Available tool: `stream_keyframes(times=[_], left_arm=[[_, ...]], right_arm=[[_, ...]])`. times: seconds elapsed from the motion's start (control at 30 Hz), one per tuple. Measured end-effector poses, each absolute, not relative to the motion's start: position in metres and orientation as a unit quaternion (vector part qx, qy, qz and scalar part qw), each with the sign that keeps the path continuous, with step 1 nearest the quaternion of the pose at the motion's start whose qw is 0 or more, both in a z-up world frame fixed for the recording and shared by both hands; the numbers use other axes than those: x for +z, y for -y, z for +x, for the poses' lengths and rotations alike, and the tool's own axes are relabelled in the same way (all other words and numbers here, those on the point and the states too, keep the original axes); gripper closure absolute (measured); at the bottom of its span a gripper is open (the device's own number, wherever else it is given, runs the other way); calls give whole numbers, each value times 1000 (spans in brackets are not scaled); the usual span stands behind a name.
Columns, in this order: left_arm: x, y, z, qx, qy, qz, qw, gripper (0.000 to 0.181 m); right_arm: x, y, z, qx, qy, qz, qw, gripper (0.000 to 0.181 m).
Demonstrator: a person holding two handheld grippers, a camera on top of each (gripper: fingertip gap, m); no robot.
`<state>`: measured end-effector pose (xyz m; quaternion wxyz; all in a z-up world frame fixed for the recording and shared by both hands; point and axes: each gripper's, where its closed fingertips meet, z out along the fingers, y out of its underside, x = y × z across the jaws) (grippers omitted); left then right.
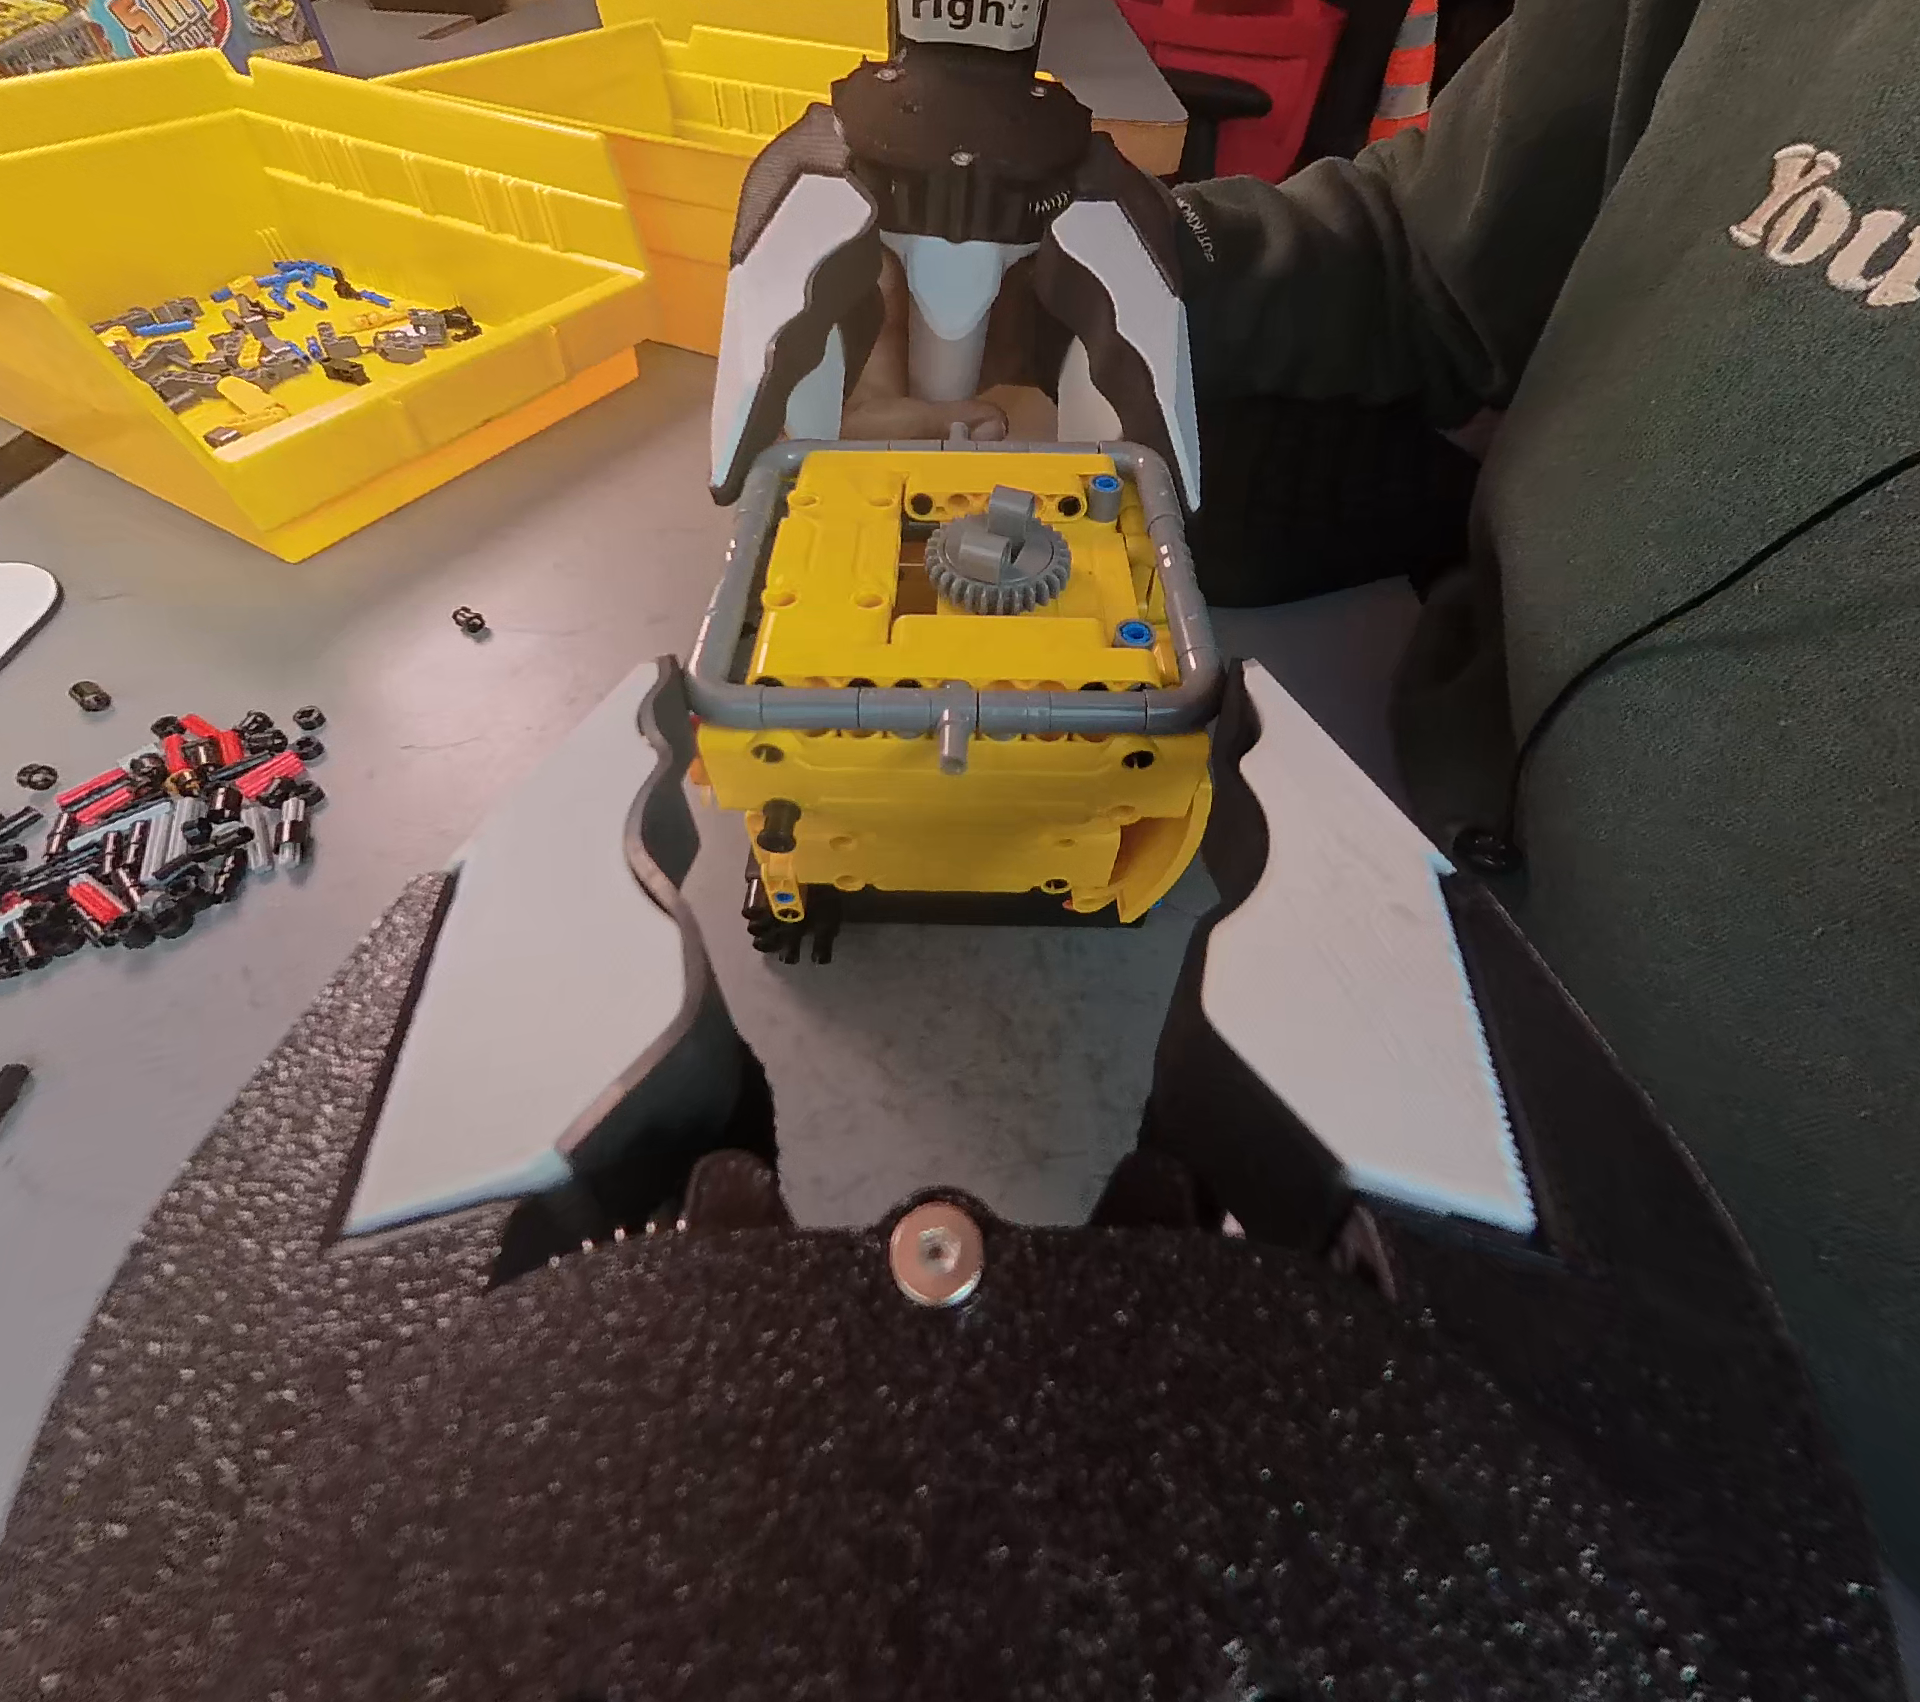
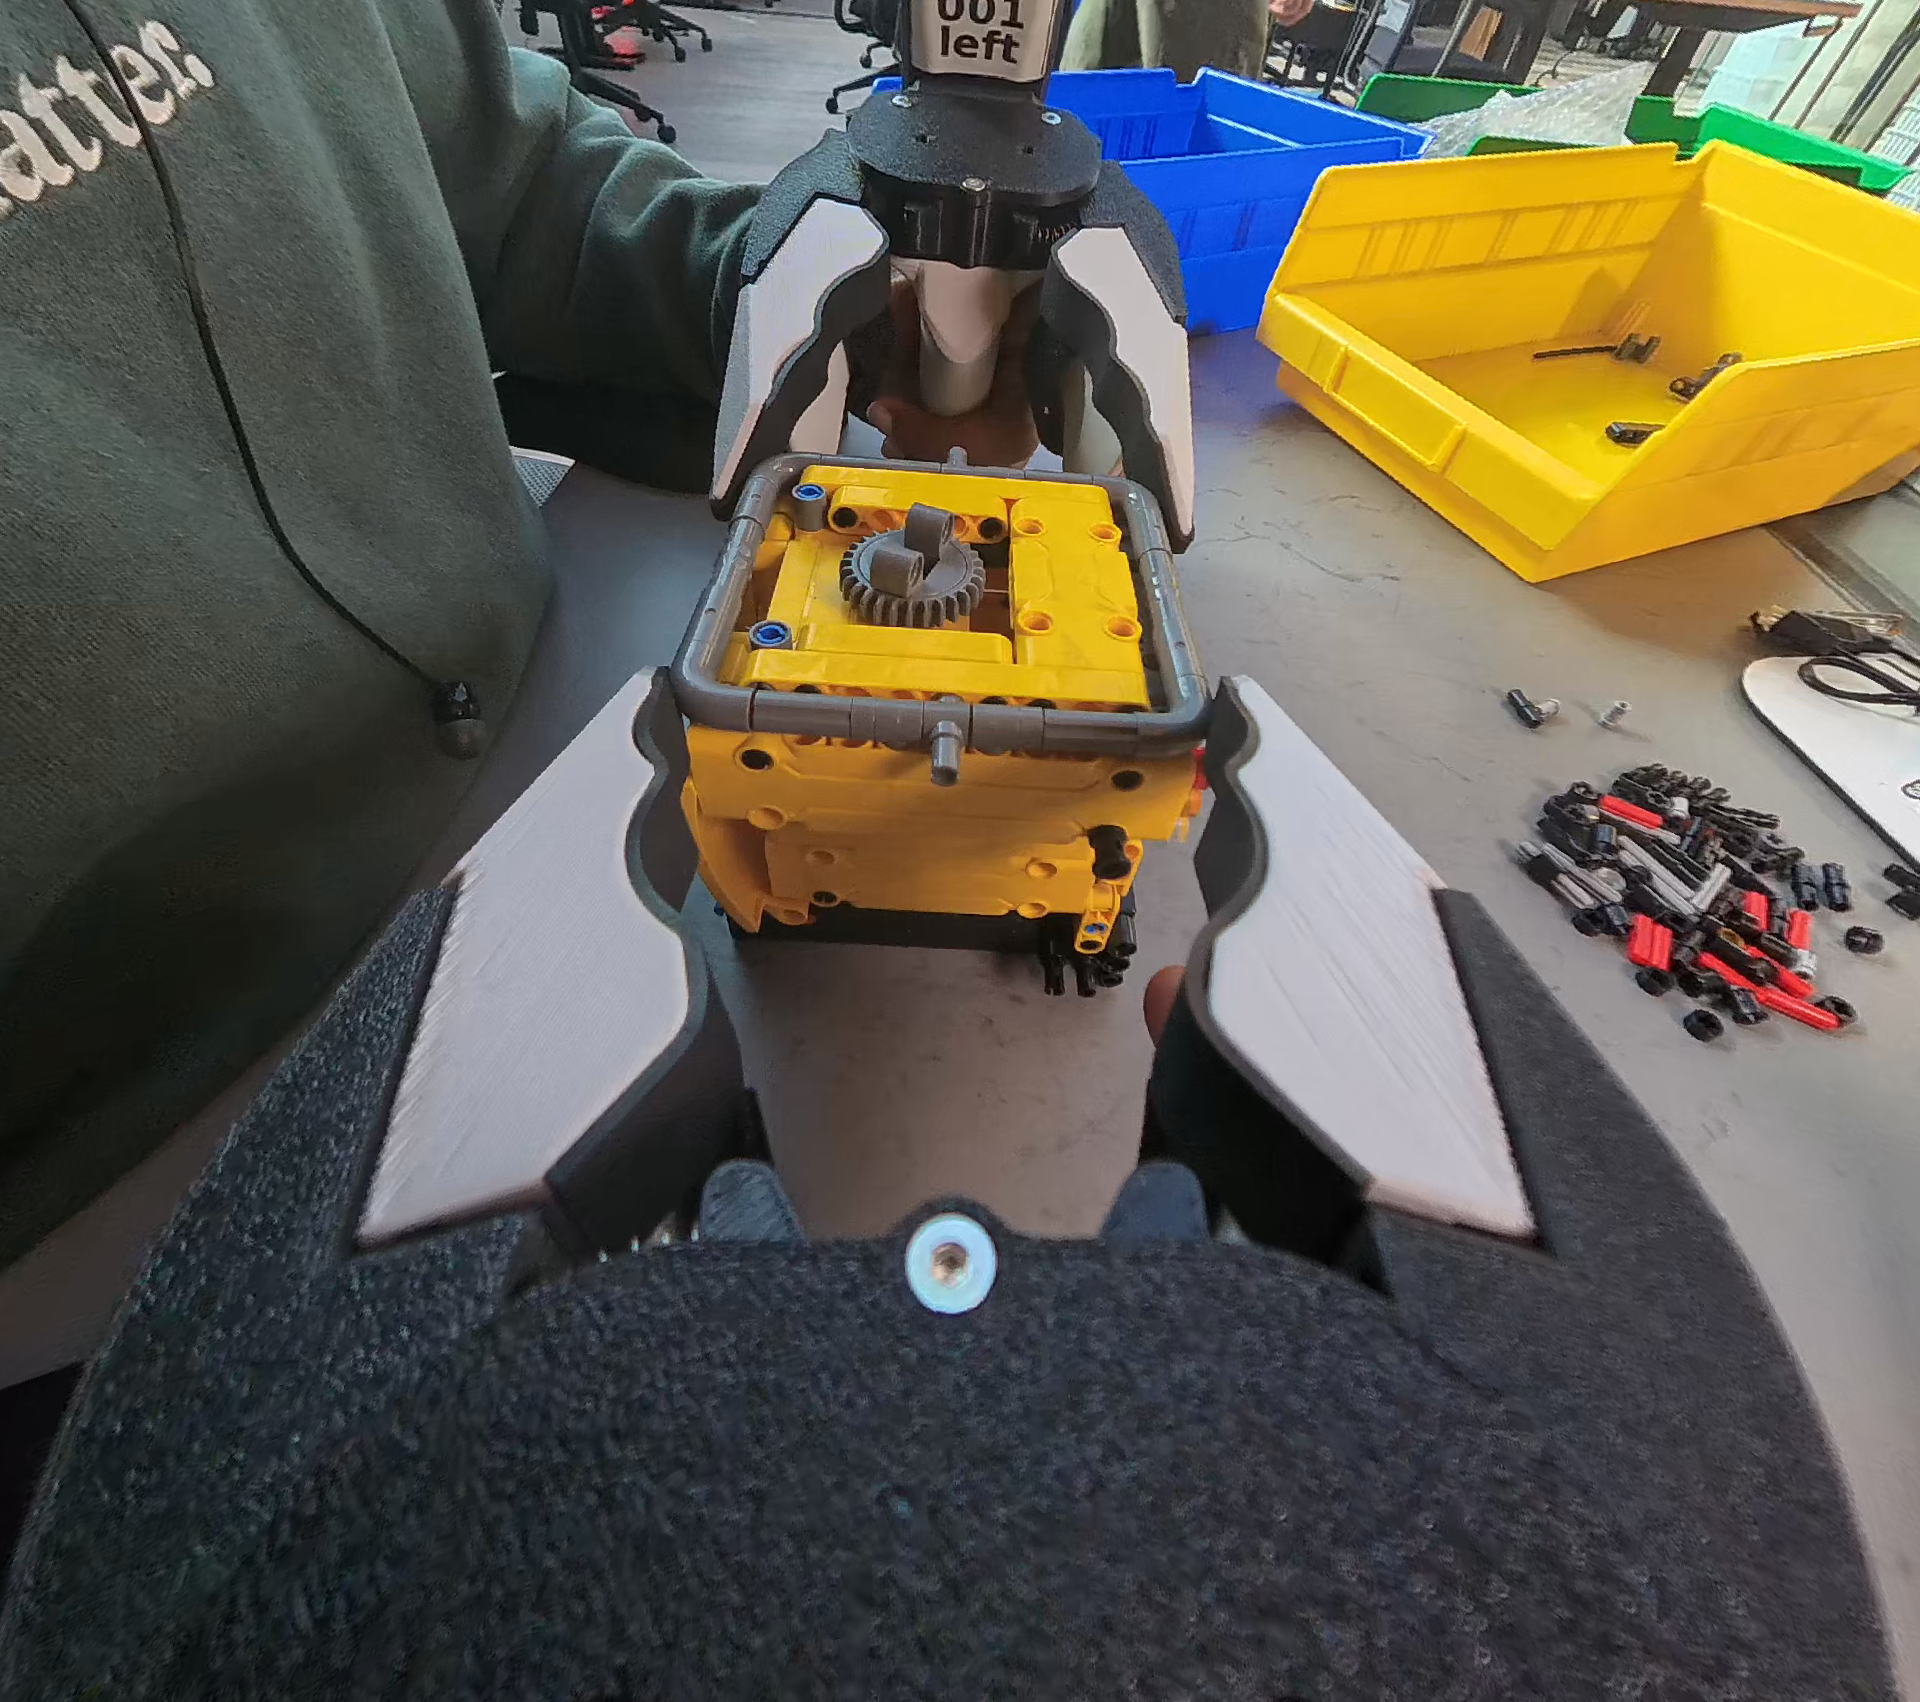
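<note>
A yellow brick-built block model (image 1: 966,779) stands on the grey table (image 1: 436,696), with a grey tube frame around its top and a grey gear (image 1: 997,561) in the middle. My left gripper (image 1: 951,696) closes on its near sides, fingertips (image 1: 665,707) against the frame corners. The right gripper (image 1: 956,489) grips the far side. In the right wrist view the same model (image 2: 935,811) sits between my right gripper's (image 2: 943,707) fingertips, touching both, and the left gripper (image 2: 954,509) holds the opposite side. A hand shows behind each far gripper.
A pile of black, red and grey pins (image 1: 156,831) (image 2: 1704,904) lies on the table. Yellow bins (image 1: 312,322) (image 2: 1600,343) with small parts stand beside it, with blue (image 2: 1226,177) and green bins behind. The person's green sweater (image 1: 1714,509) is close by. My hands' fingertips stand some 5 cm from each other.
</note>
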<state>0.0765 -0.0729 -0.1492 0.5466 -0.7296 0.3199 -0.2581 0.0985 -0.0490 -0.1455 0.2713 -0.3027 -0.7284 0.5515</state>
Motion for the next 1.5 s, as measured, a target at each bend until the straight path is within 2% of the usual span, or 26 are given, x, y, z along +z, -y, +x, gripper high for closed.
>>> stream_keyframes(times=[0.77, 1.07, 1.13, 1.23, 1.37, 1.5], left_arm=[[-148, 73, 75, -267, -318, -724, 551, 81], [-149, 70, 54, -237, -312, -735, 554, 89], [-149, 73, 47, -231, -310, -741, 549, 90], [-144, 81, 34, -242, -306, -737, 552, 116], [-117, 70, -2, -239, -217, -715, 620, 118], [-103, 59, -49, -153, -126, -706, 680, 126]], right_arm=[[-144, 49, 95, 573, 706, -317, 270, 80], [-145, 14, 86, 529, 695, -369, 320, 82], [-143, -10, 85, 477, 687, -410, 365, 92], [-136, -38, 91, 420, 649, -465, 431, 131], [-135, -39, 104, 422, 618, -501, 435, 125], [-137, -7, 105, 444, 624, -514, 387, 93]])
